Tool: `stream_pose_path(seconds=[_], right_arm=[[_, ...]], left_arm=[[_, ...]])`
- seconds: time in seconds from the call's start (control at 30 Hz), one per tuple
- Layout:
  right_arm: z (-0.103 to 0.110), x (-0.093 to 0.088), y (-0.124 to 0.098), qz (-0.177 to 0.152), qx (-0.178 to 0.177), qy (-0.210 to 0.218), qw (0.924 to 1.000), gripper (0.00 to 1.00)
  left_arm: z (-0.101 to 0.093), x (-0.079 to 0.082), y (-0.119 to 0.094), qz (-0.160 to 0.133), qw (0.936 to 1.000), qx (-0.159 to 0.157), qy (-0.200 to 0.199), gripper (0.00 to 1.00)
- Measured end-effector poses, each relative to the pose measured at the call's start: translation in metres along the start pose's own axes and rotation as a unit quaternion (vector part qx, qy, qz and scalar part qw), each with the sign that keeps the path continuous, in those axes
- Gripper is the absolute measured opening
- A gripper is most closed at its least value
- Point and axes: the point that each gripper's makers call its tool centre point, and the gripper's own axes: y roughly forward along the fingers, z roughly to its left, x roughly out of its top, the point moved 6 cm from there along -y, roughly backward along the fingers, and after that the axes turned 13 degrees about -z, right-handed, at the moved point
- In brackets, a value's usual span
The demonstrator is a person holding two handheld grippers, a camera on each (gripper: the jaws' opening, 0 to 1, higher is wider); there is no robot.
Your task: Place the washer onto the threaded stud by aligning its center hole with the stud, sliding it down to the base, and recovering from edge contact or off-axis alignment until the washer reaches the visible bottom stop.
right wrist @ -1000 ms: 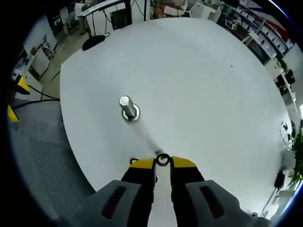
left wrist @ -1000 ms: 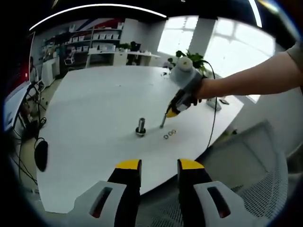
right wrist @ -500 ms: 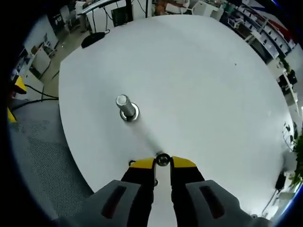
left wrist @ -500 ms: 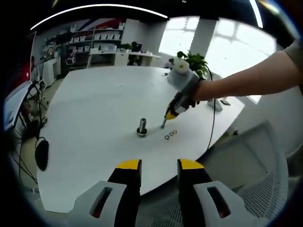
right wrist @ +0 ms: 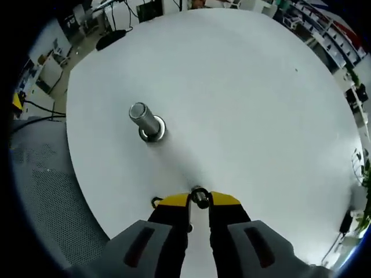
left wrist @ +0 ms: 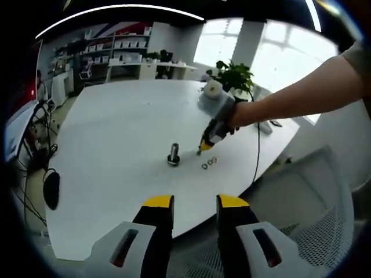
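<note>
A metal threaded stud (right wrist: 143, 120) stands upright on the white table (right wrist: 243, 104), on a round base. My right gripper (right wrist: 199, 198) is shut on a small metal washer (right wrist: 199, 197), held between its yellow tips a short way right of the stud and above the table. In the left gripper view the same stud (left wrist: 173, 154) stands mid-table, with the right gripper (left wrist: 204, 145) beside it to the right, held by a person's hand. Two loose washers (left wrist: 208, 164) lie on the table right of the stud. My left gripper (left wrist: 194, 202) is open, back from the table's near edge.
A mesh office chair (left wrist: 324, 220) sits right of the table. A black mouse (left wrist: 51, 190) and cables lie off the table's left side. A potted plant (left wrist: 232, 74) stands at the far edge, with shelves (left wrist: 116, 52) behind.
The right gripper has moved closer to the stud with the washer still held. The stud looks larger and nearer in the right gripper view. My left gripper has stayed put.
</note>
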Motion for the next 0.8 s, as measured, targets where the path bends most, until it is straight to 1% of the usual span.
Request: stream_pose_path(seconds=[0.17,0.27,0.43,0.5,0.63,0.73,0.8], right_arm=[[-0.002,-0.001,0.006,0.002,0.002,0.008,1.0000,0.14],[-0.001,-0.003,0.008,0.008,0.002,-0.004,1.0000,0.14],[0.001,-0.004,0.012,0.008,0.004,0.001,1.0000,0.14],[0.002,-0.003,0.011,0.004,0.002,-0.002,1.0000,0.15],[0.001,-0.007,0.010,0.012,0.005,0.005,0.9999,0.15],[0.000,-0.009,0.008,0.008,0.005,0.017,0.9998,0.17],[0.000,-0.012,0.005,0.006,0.003,0.014,0.9999,0.18]], left_arm=[[0.001,-0.002,0.000,0.007,1.0000,0.003,0.000,0.27],[0.001,-0.002,0.000,0.006,1.0000,0.005,-0.001,0.27],[0.002,-0.002,-0.001,0.006,0.9999,0.010,-0.003,0.27],[0.003,-0.002,0.000,0.007,0.9999,0.011,-0.003,0.27],[0.003,-0.003,0.000,0.011,0.9999,0.011,-0.001,0.27],[0.003,-0.004,0.000,0.012,0.9999,0.012,-0.001,0.27],[0.003,-0.003,-0.001,0.012,0.9999,0.012,0.000,0.27]])
